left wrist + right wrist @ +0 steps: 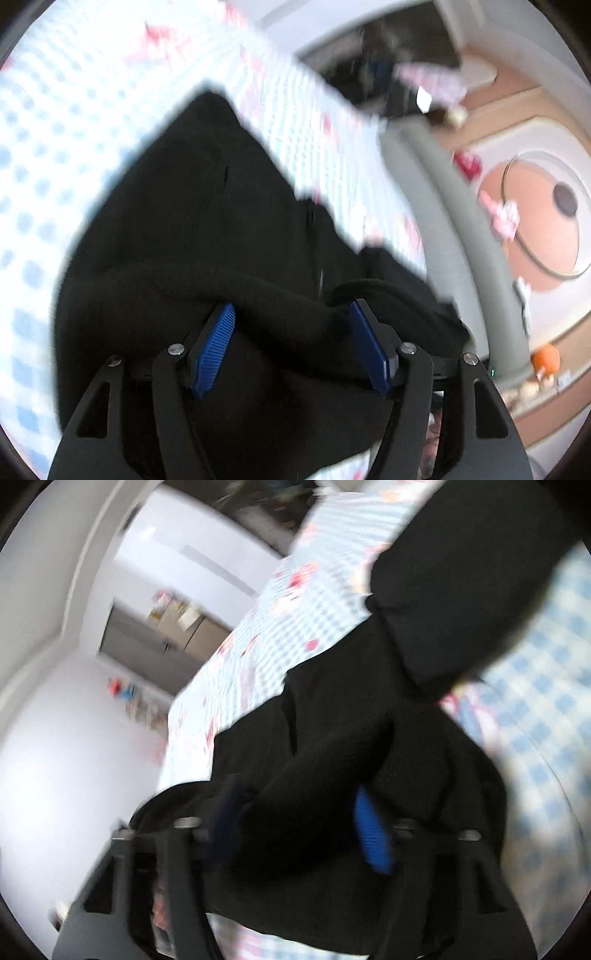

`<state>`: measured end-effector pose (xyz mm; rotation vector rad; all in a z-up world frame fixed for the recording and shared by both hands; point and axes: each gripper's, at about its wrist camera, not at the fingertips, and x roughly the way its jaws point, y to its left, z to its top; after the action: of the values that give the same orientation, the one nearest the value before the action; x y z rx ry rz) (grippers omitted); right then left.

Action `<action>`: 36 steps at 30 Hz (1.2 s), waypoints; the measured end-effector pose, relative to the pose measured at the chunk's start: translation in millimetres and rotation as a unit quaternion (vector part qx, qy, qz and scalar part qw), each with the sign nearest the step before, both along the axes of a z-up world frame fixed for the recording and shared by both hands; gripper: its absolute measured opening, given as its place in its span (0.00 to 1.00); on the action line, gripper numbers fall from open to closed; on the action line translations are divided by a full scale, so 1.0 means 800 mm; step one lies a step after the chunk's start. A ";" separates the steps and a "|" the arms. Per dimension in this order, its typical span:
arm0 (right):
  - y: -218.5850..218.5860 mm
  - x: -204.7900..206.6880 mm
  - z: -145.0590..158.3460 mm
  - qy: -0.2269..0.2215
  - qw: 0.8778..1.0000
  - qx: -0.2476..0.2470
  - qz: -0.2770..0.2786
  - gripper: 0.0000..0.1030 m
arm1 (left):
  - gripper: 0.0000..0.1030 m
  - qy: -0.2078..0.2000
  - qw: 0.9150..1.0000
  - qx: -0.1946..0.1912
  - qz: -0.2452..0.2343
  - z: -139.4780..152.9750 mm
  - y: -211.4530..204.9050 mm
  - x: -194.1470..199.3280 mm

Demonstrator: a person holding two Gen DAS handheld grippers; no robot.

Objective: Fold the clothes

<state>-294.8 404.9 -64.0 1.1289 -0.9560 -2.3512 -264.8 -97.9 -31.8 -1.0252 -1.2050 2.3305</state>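
Checked bedsheet (55, 155) underlies a black garment (192, 206) — bunched, part-folded. Left gripper (291, 325) stands wide apart, a fabric ridge between its pads, seemingly unclamped. Right gripper (295, 823) likewise straddles cloth — grip unclear through blur.

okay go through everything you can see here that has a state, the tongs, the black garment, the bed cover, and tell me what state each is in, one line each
Left tongs: open, blue pads apart, a roll of black fabric between them.
Right tongs: blurred, fabric bunched between the pads; open or shut cannot be told.
Black garment: rumpled and bunched, not folded flat, lying on the bed cover.
Checked bed cover: spread out under the garment.
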 end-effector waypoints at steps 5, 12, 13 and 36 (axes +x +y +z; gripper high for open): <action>0.020 0.017 0.031 0.018 0.997 0.069 0.000 0.72 | 0.74 0.012 0.995 -0.004 0.095 0.007 -0.049 0.065; -0.003 0.045 -0.024 -0.033 0.982 0.188 0.006 0.75 | 0.75 -0.049 0.992 -0.088 0.070 -0.036 -0.055 0.151; -0.004 0.045 -0.030 -0.040 0.983 0.178 0.014 0.75 | 0.72 -0.055 0.993 -0.092 0.055 -0.040 -0.051 0.150; -0.003 0.085 -0.011 -0.051 0.989 0.115 0.072 0.16 | 0.19 -0.034 0.995 -0.081 -0.055 0.020 -0.036 0.141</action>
<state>-226.6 402.4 -72.8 1.3681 -0.6224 -2.3497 -152.4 -126.4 -15.6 -1.2017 -0.9678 2.3547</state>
